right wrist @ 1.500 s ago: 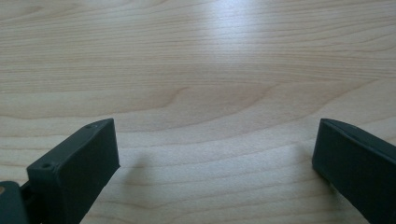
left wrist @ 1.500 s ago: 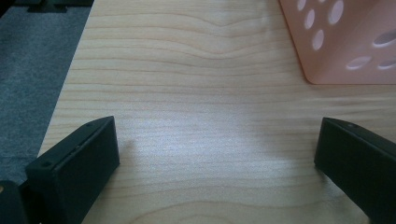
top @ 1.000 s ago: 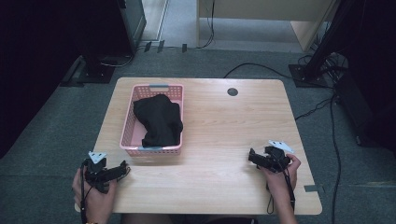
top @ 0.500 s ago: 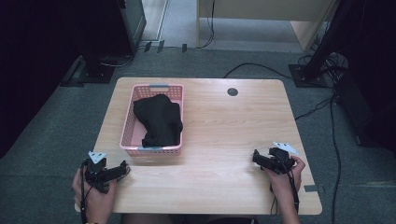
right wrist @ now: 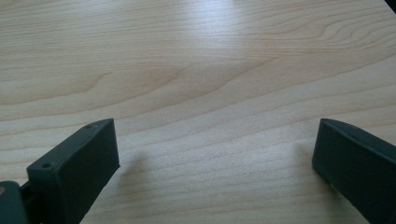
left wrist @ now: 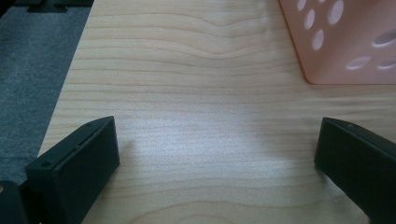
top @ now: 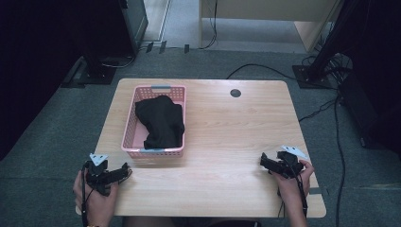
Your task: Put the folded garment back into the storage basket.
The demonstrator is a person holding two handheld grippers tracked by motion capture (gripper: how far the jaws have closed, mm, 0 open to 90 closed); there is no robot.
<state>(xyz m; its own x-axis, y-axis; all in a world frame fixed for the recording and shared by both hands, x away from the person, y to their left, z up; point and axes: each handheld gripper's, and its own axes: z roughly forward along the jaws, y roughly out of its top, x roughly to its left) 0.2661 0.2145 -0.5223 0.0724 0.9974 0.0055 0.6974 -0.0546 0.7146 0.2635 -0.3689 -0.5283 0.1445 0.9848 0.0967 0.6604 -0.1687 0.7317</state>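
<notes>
Claw positions are seen at the two near corners of the table (top: pixel 227 137): the left claw (top: pixel 124 171) is held low over the near-left corner, close to the left edge, and the right claw (top: pixel 263 161) is held over the near-right part, not far from the right edge. Both are spread wide and nothing is gripped; in the left gripper view and the right gripper view, bare wood grain is seen between the two black jaws. A pink plastic basket (top: pixel 129 127) is placed on the left half of the table, its near wall just beyond the left claw, and its corner with oval holes (left wrist: pixel 336 42) is seen at the upper right of the left gripper view. A black garment (top: pixel 160 120) is bundled inside the basket, draped toward the near right corner and kept within the rim. A broad stretch of open tabletop is left between the basket and the right edge, broken by a dark round cable hole (top: pixel 235 93) near the far edge. Grey carpet (left wrist: pixel 32 70) is seen past the left edge.
</notes>
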